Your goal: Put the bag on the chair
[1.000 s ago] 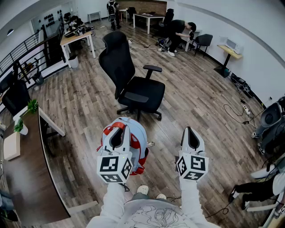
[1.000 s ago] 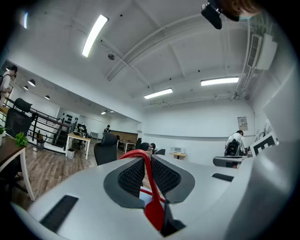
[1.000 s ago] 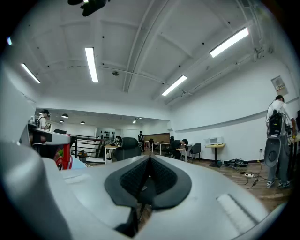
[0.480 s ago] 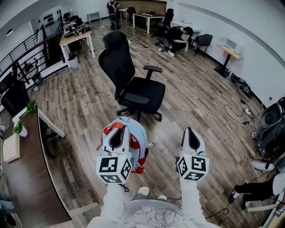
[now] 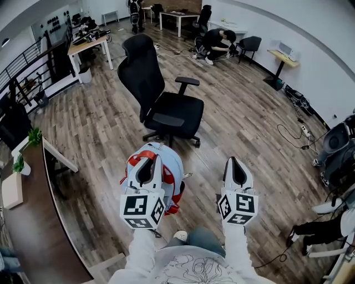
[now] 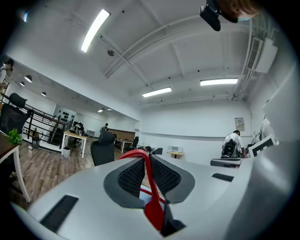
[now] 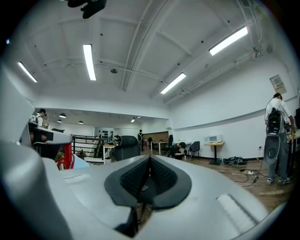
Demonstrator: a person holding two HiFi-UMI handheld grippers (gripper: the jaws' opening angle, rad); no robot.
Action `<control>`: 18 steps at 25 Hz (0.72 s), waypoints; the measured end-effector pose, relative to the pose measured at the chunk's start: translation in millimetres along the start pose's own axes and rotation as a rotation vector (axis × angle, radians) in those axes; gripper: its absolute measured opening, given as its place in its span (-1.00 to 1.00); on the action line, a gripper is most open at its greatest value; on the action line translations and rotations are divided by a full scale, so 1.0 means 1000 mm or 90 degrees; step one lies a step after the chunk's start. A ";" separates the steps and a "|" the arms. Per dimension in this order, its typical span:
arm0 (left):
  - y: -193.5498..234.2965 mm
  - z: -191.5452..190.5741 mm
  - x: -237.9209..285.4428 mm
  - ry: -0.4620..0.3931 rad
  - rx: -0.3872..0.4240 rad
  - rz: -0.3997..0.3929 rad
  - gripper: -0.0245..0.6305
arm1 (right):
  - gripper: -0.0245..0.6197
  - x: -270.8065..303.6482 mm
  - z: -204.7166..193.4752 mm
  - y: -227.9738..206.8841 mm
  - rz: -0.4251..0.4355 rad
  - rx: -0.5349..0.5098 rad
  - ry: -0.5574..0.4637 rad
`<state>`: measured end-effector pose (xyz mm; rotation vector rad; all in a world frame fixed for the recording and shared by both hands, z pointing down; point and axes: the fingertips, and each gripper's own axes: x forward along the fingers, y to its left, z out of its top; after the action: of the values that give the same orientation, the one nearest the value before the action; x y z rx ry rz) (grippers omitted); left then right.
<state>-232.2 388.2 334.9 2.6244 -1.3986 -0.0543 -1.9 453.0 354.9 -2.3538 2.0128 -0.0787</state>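
Carrying the bag [image 5: 173, 165] toward the chair [image 5: 178, 113]
The left claw [image 5: 148, 165] is clamped on the red strap [image 6: 146, 180], so the bag hangs beneath it, clear of the floor [image 5: 105, 133]; the right claw [image 5: 235, 166] is closed on nothing; the chair's seat waits ahead, bare

Open-plan office, large and sparsely furnished.
A black swivel chair [image 5: 166, 108] stands alone on the wood-plank floor [image 5: 105, 130]. Behind it are a cluttered work desk [image 5: 89, 45] and a white table [image 5: 180, 16]. A black railing [image 5: 26, 73] runs to its left. To its right, by the white wall, are a small side table [image 5: 282, 57] and loose cables [image 5: 291, 133]. Strip lights [image 6: 93, 30] line the ceiling overhead.
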 end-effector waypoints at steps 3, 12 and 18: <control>0.004 -0.004 0.004 0.007 0.001 -0.004 -0.79 | -0.89 0.005 -0.006 0.002 -0.002 0.003 0.009; 0.021 -0.011 0.039 0.024 -0.010 0.011 -0.79 | -0.89 0.049 -0.016 -0.005 0.006 0.010 0.023; 0.033 -0.017 0.083 0.038 -0.004 0.030 -0.79 | -0.89 0.113 -0.026 -0.015 0.029 0.039 0.029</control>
<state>-211.5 303.8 361.1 2.5638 -1.4379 0.0249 29.0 343.8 383.5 -2.2902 2.0520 -0.1913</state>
